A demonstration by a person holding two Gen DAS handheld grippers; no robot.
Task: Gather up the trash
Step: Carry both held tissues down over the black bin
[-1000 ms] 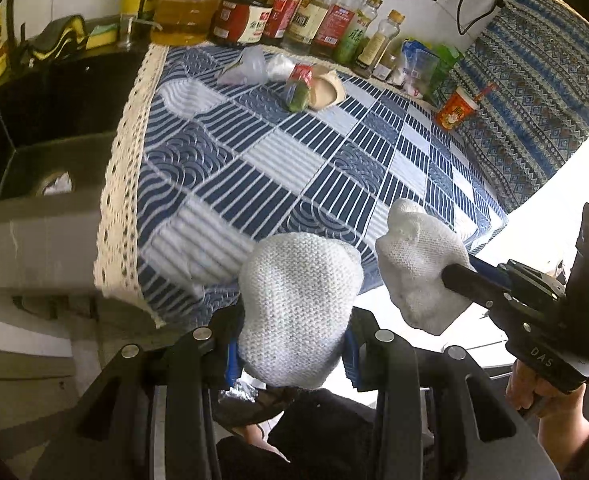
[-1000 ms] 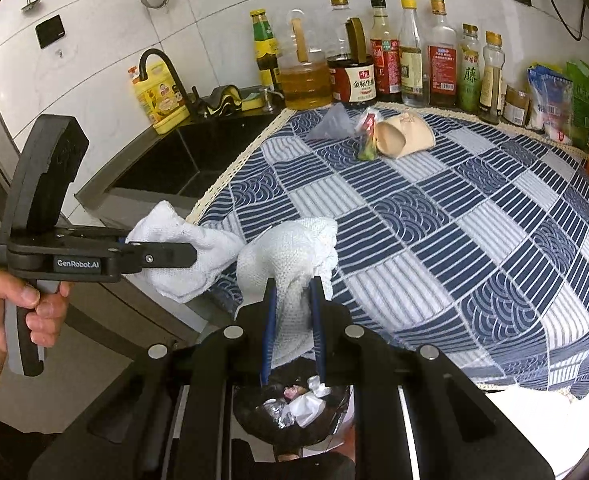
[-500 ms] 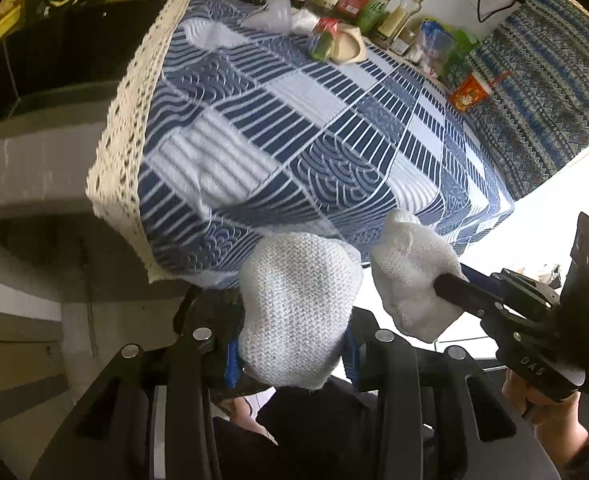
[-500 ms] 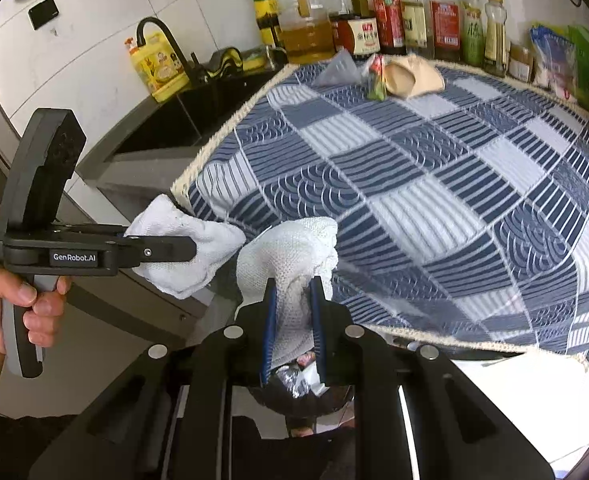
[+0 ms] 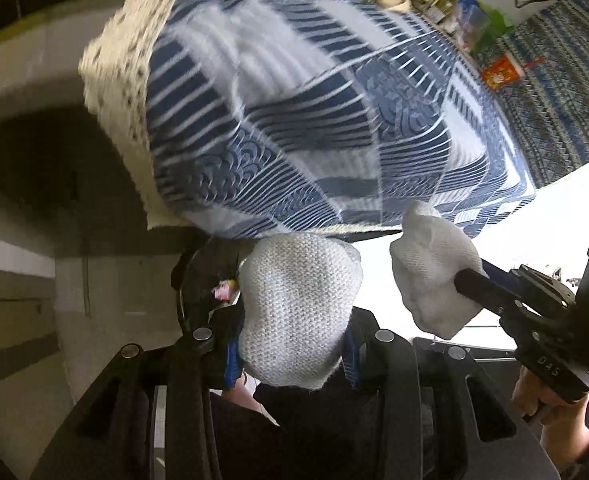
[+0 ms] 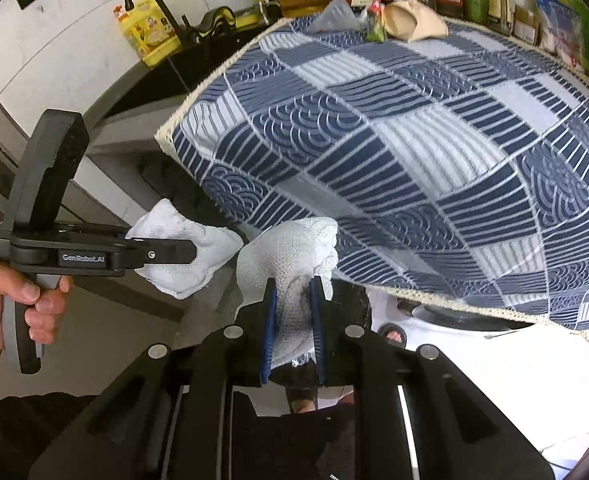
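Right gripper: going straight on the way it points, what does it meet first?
Probably the overhanging edge of the tablecloth, just past the white cloth clamped by the right gripper; depth is unclear.

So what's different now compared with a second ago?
Both grippers have dropped lower: the blue-and-white patterned tablecloth now sits higher in both views, with its edge above the fingertips and the black bin of trash closer beneath. Nothing was grabbed or released. The left gripper stays shut on its white knitted cloth, the right gripper on its own white cloth. The wrappers on the table haven't moved.
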